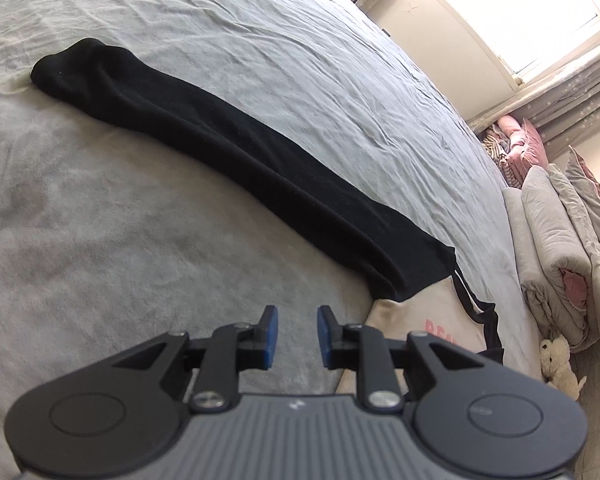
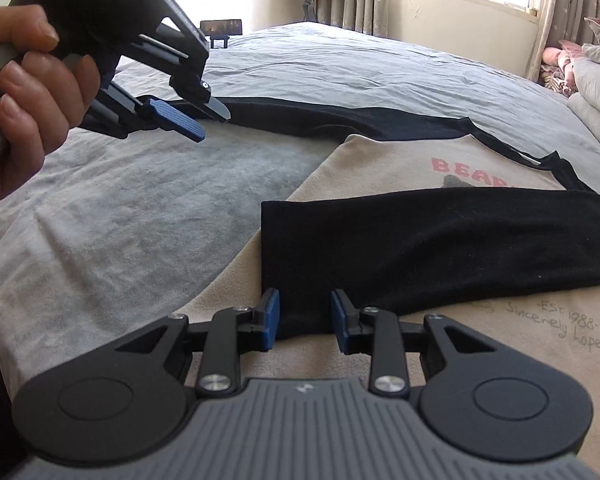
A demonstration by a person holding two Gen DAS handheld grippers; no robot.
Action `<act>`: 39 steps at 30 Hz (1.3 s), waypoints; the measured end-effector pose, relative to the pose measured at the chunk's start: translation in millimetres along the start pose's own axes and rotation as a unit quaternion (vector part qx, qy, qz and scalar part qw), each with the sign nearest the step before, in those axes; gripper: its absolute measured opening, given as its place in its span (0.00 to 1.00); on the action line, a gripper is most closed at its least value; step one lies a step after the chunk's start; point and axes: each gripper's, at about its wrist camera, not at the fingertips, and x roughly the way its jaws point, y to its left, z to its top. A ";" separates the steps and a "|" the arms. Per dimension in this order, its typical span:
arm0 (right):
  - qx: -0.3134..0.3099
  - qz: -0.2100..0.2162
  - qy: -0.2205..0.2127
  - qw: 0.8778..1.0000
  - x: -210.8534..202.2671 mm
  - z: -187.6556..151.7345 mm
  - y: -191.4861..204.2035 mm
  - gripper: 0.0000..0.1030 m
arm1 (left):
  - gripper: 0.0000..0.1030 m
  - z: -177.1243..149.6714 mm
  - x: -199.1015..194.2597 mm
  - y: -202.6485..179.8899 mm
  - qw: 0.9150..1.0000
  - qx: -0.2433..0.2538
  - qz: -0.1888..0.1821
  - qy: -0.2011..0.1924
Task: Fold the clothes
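Right gripper [image 2: 304, 316] sits low over the shirt, blue pads spread apart, nothing between them; the cuff edge of a black sleeve [image 2: 420, 252] lies just ahead of the fingertips, at 12 o'clock in the right wrist view. That sleeve is folded across the cream shirt body [image 2: 500, 352], running off toward 3 o'clock. Grey script, partly readable as "Est. 1988 – Sincerely hope", shows on the cream fabric at 4 o'clock; pink letters "BEAR" [image 2: 466, 172] show beyond the sleeve at 1 o'clock.

Left gripper [image 1: 293, 332] [image 2: 204, 122] is held off the bed, jaws parted, empty. In the right wrist view it hangs at 10 o'clock, gripped by a hand [image 2: 28, 112], fingertips pointing down toward the other black sleeve [image 1: 236, 160] [image 2: 340, 118]. From the left wrist view that sleeve stretches straight out flat on the bed sheet [image 1: 260, 32] [image 2: 120, 220], from the shirt shoulder at 4 o'clock up to its cuff at 10 o'clock. Black collar trim [image 1: 488, 320] lies at 3 o'clock of the fingertips.

Farther off: folded grey quilts [image 1: 560, 248] stacked at the bed's far side, a cream plush toy [image 1: 560, 364] below them, then curtains [image 1: 572, 96] and a bright window [image 1: 512, 12].
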 end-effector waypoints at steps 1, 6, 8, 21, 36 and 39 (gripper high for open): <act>0.015 -0.003 -0.002 1.000 -4.3 1.9 -0.8 0.30 | 0.22 1.1 -0.5 2.6 1.000 -0.008 -0.001 0.001; 0.023 0.024 0.007 0.999 -18.1 -18.5 8.2 0.31 | 0.28 7.6 -1.8 16.4 0.999 -0.053 -0.004 0.003; 0.019 0.025 0.001 0.999 -23.4 -22.9 8.7 0.31 | 0.28 11.0 -2.2 22.1 0.997 -0.073 -0.014 0.009; 0.006 0.006 -0.016 1.000 -72.3 -37.2 -37.6 0.49 | 0.54 60.8 -43.4 124.9 0.948 -0.304 -0.002 -0.092; 0.160 -0.024 -0.052 0.985 -91.5 -64.1 -123.3 0.50 | 0.65 92.1 -28.5 161.4 0.915 -0.355 0.011 -0.193; 0.163 -0.017 -0.044 0.986 -85.8 -68.7 -124.8 0.50 | 0.73 97.8 -17.1 159.5 0.918 -0.339 0.018 -0.205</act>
